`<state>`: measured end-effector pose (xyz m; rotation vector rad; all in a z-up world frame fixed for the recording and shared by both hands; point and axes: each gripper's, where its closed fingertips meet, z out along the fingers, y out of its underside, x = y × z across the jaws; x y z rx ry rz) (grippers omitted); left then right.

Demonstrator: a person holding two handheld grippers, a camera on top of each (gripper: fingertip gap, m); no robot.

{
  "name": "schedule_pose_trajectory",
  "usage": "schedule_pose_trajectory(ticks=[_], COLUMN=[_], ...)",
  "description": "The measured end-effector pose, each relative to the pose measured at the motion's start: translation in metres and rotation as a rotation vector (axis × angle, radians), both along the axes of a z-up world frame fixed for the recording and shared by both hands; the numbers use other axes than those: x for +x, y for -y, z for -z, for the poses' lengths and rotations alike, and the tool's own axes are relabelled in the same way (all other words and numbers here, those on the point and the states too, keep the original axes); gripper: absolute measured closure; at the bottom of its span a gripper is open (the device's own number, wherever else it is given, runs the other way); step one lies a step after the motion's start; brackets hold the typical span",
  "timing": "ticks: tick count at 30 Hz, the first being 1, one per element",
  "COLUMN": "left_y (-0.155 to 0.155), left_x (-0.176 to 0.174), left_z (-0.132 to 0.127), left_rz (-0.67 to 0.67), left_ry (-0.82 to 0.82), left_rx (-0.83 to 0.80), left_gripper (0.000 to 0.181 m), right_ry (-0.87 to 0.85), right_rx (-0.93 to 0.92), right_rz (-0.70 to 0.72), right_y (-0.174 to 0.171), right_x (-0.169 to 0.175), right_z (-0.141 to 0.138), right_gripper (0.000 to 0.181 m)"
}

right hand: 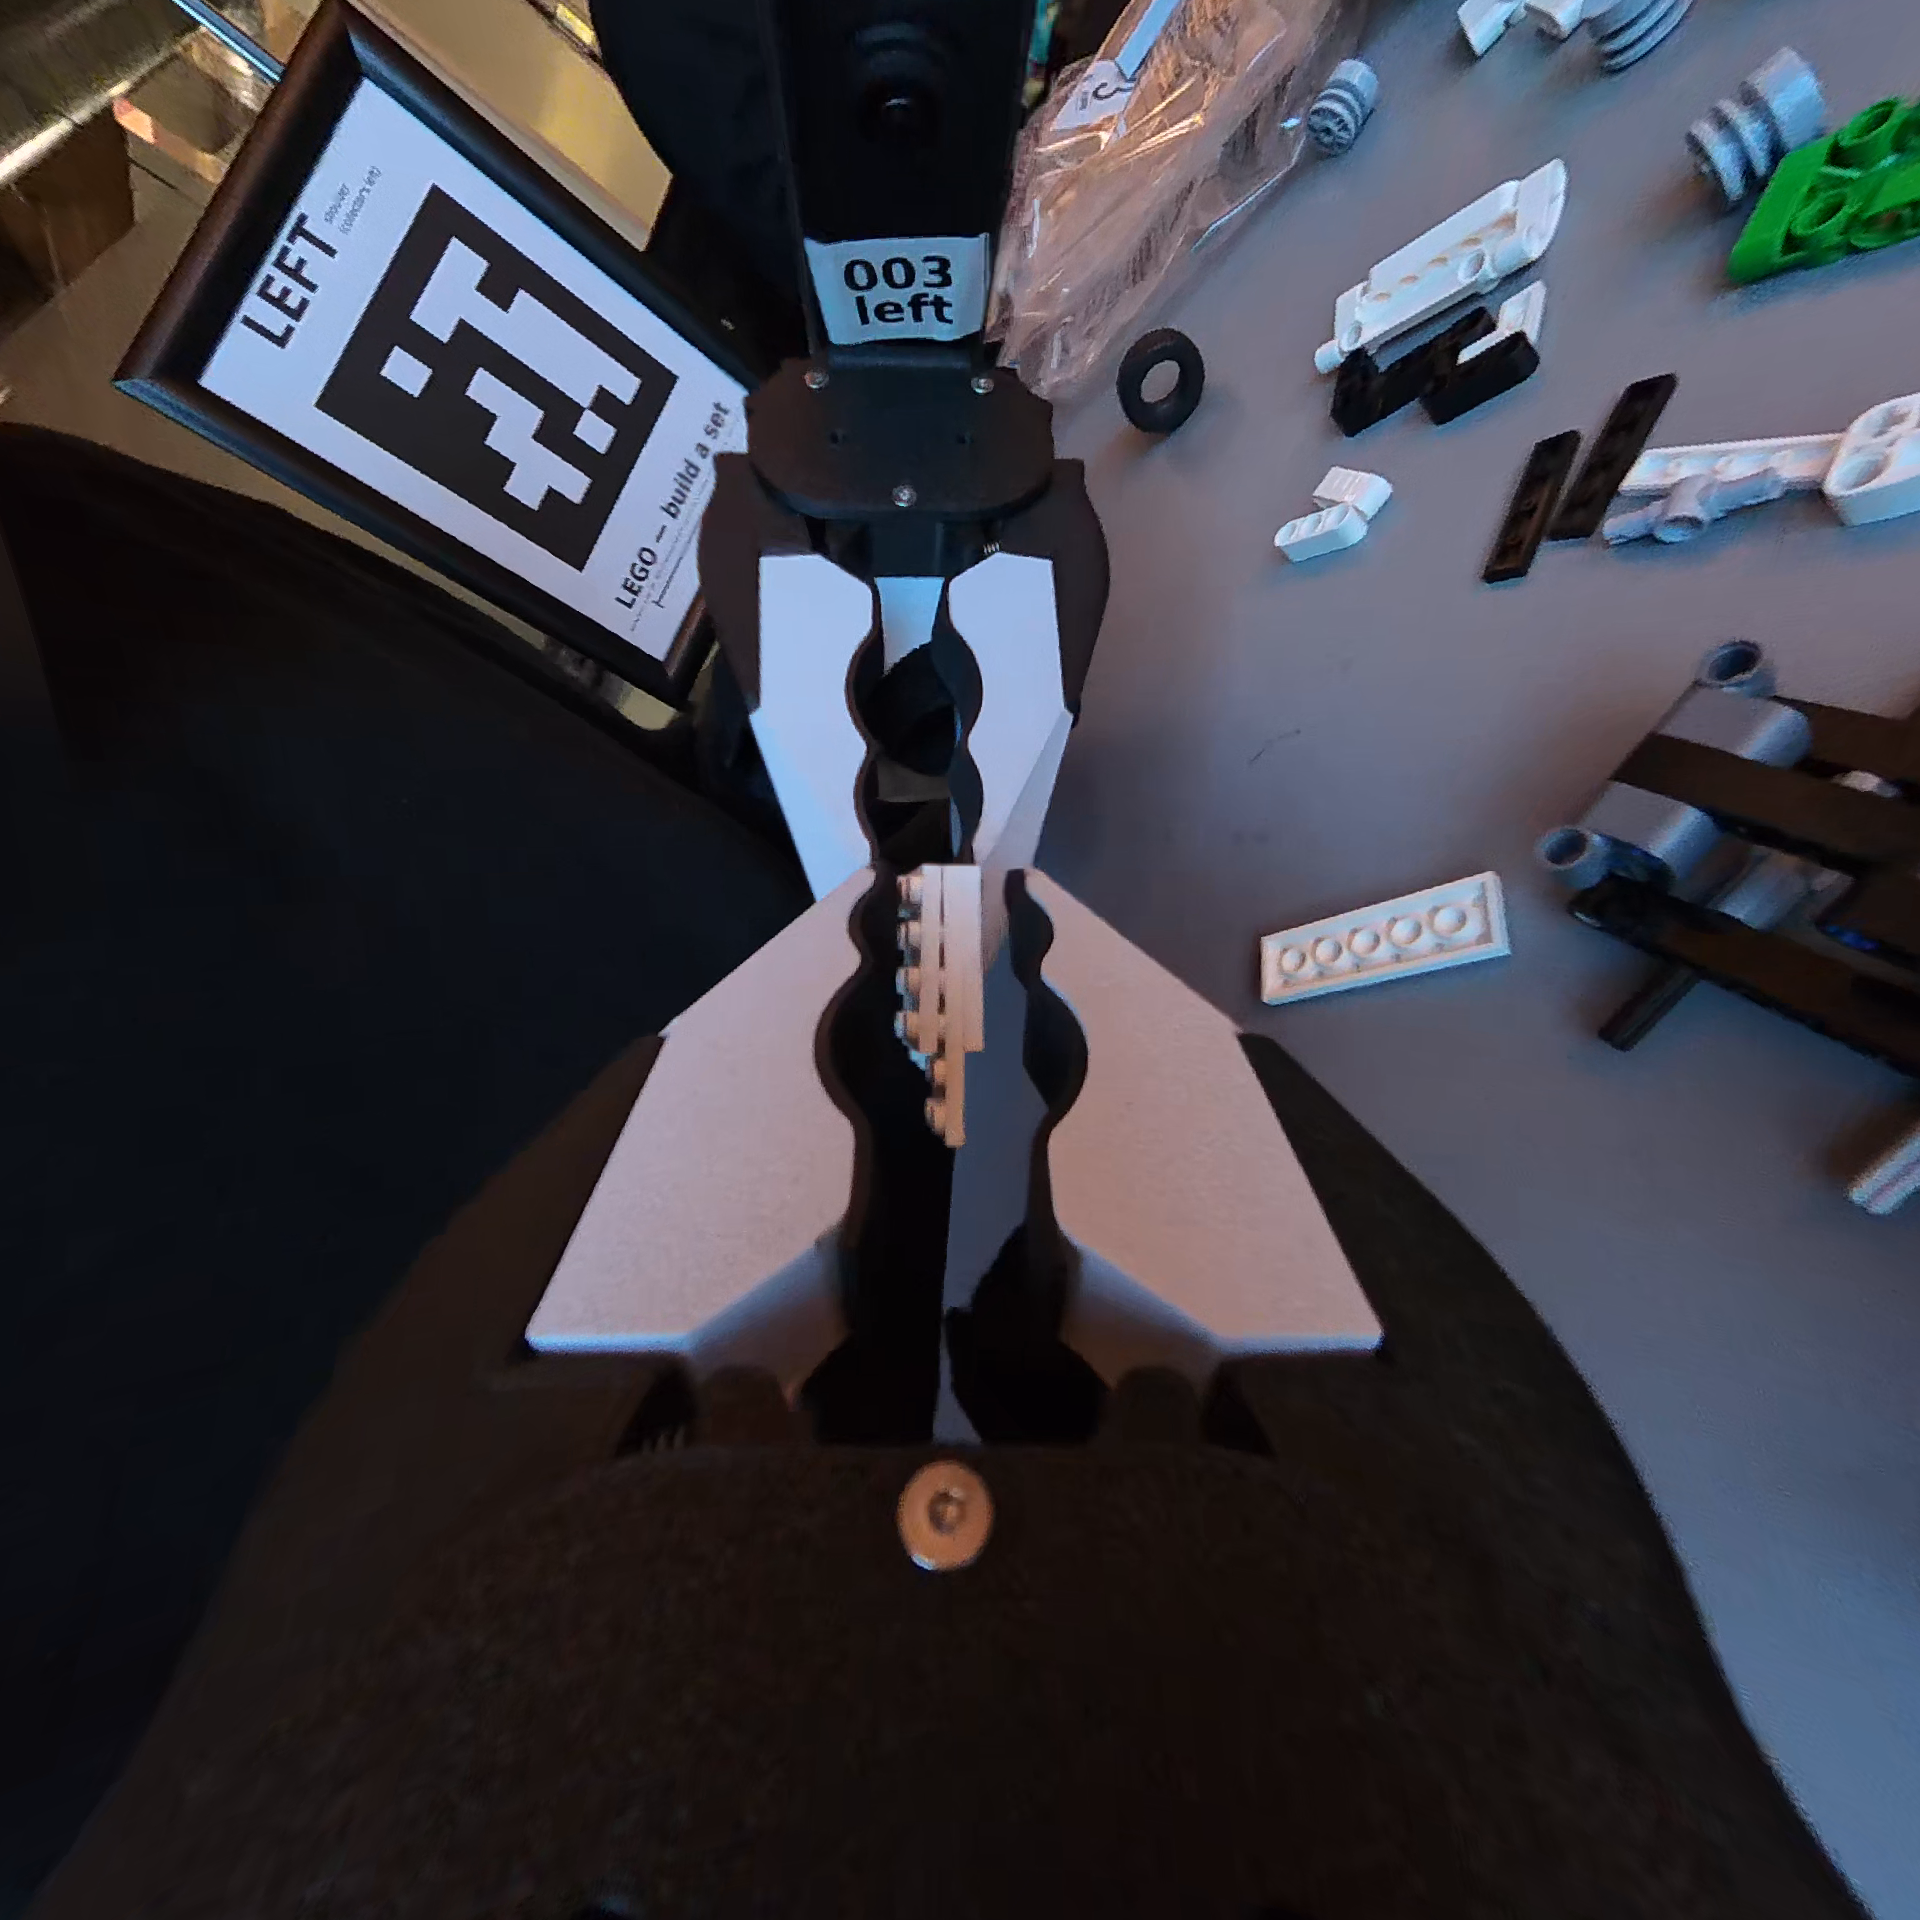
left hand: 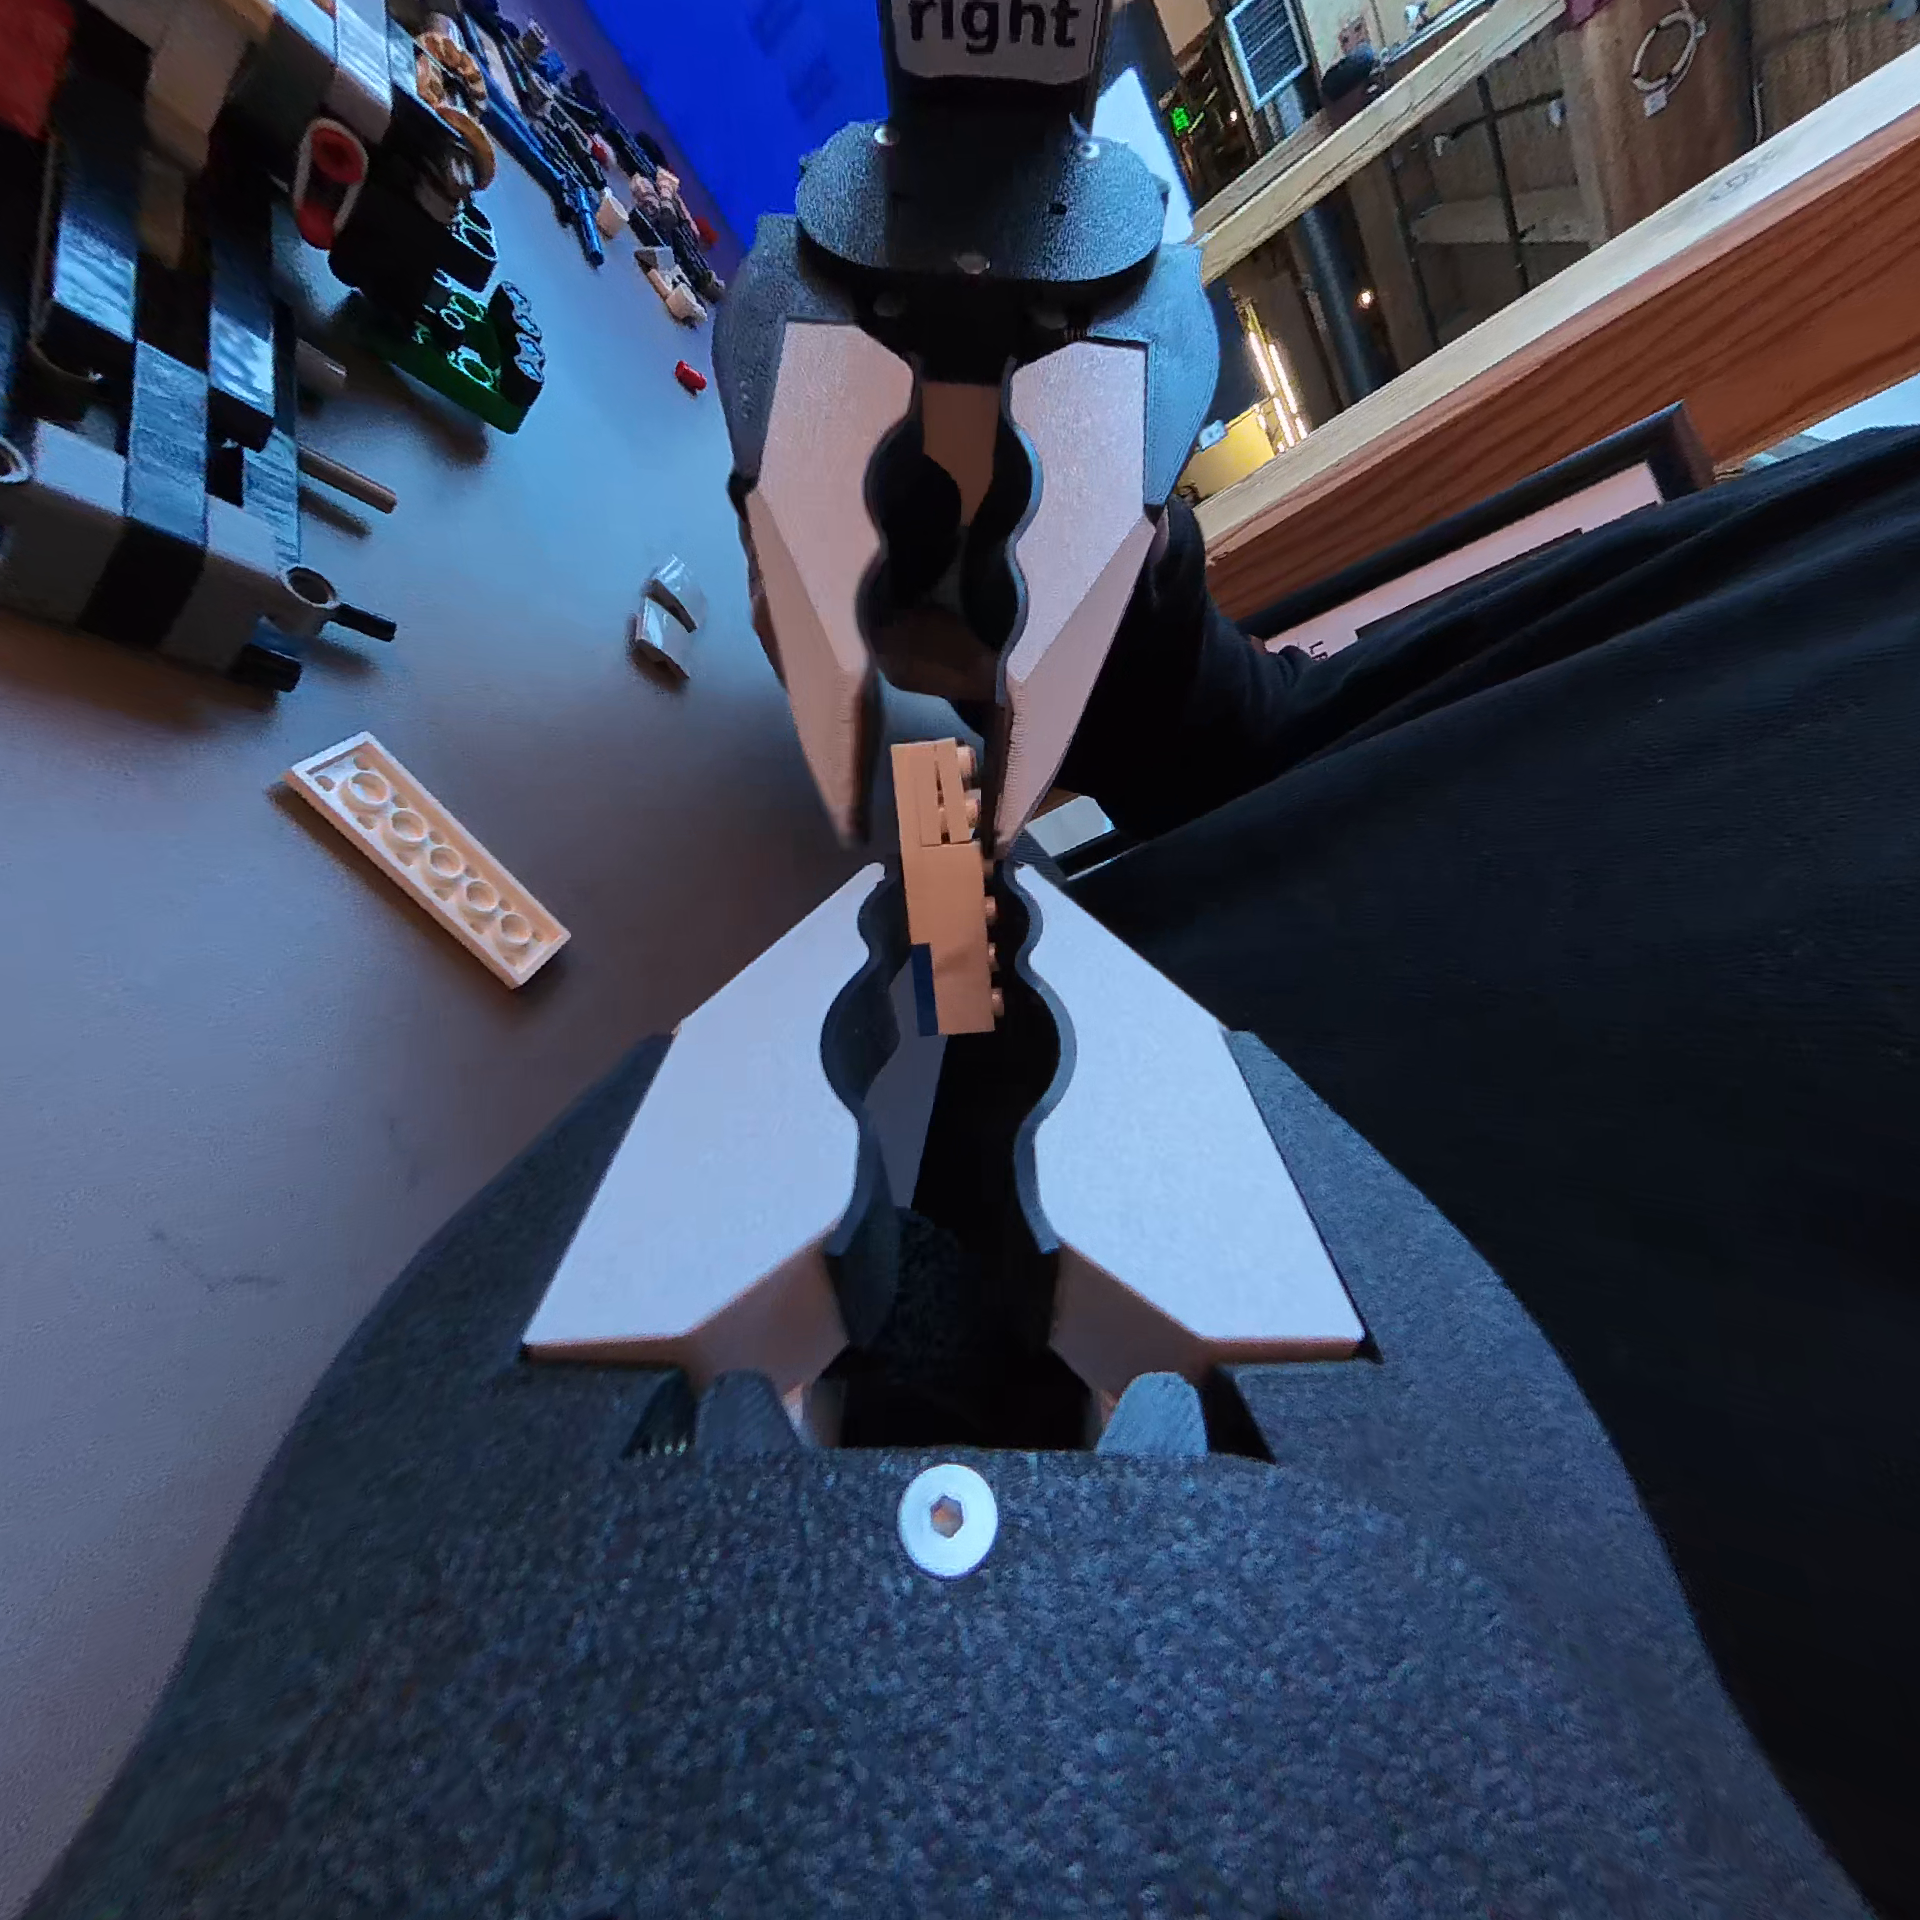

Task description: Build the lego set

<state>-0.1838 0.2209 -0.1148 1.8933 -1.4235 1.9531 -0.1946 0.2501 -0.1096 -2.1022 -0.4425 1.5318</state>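
Above the grey table (right hand: 1299, 748), the left gripper (left hand: 940, 883) and right gripper (right hand: 940, 883) meet nose to nose, each nearly closed on one end of the white plate stack (right hand: 940, 997). Uneven squeeze or a twist could, I judge, pop the plates apart or drop them.

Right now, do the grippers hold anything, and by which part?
Both are around one small stack of white plates, held in the air. The left gripper has one end, the right gripper the other end.
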Motion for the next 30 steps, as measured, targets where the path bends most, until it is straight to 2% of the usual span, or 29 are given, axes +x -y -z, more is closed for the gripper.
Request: schedule_pose_trajectory(ticks=[1,11,15,20,26,30], left_y=[0.0003,0.0022,0.0013,0.0025,0.0027,0.0029], left_x=[0.0003,0.0008,0.0008,-0.0028,-0.0037,-0.0036], left_z=[0.0001,-0.0052,-0.0036,-0.0051,-0.0069,-0.0062], left_rz=[0.001,0.0,-0.007,0.002,-0.005,-0.006], left_ry=[0.0,0.039,0.028,0.042,0.059,0.05], left_rx=[0.007,0.037,0.052,0.066,0.026,0.045], left_gripper=[0.167,0.167,0.167,0.167,0.167,0.167], right_ry=[-0.018,-0.005,-0.003,0.029,-0.004,0.03], right_rx=[0.003,0.12,0.066,0.12,0.097,0.159], right_rz=[-0.006,-0.011,0.0,-0.017,-0.031,-0.039], right_y=[0.0009,0.0057,0.0037,0.0049,0.0055,0.0068], right_x=[-0.0014,-0.001,-0.0002,-0.0015,-0.0024,-0.0023], right_z=[-0.0022,-0.0094,-0.0078,-0.0099,-0.0106,-0.0105], right_gripper=[0.167,0.169,0.168,0.168,0.168,0.169])
